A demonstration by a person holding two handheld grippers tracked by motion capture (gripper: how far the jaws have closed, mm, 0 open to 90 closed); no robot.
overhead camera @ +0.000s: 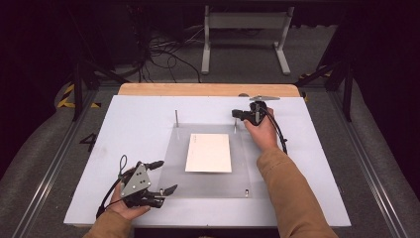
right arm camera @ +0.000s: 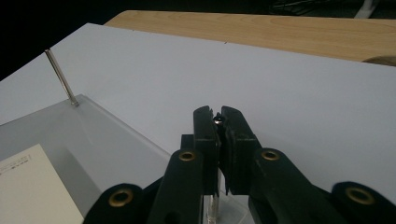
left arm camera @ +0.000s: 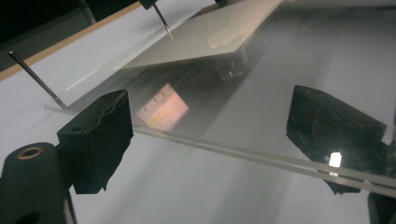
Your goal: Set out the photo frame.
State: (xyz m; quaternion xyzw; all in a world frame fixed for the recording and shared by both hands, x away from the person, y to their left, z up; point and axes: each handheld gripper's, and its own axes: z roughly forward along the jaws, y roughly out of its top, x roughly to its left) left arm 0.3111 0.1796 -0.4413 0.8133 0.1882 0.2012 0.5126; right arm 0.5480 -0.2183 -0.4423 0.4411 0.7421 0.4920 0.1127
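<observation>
Right gripper (overhead camera: 236, 115) pinching a pin (overhead camera: 235, 126), left gripper (overhead camera: 166, 177) spread at the plate's (overhead camera: 173, 148) near edge.

On the desk (overhead camera: 133, 119), a clear plate with a white card (overhead camera: 209, 152) near its centre. From the card, upright pins at about 11 o'clock (overhead camera: 176, 118) and 1 o'clock. Right gripper at 1 o'clock, jaws pressed together on the top of that pin; in the right gripper view, pin tip (right arm camera: 217, 120) seen between the black jaws, its shaft running down to the plate corner below. Left gripper at 7 o'clock, at the plate's near left corner, jaws wide apart; in the left gripper view, plate edge (left arm camera: 243, 151) crossing between the two jaws, nothing pinched; touching or not, cannot tell. Card (left arm camera: 205, 42) lying flat further off in that view, 11 o'clock pin (left arm camera: 35, 78) leaning at the far left.
</observation>
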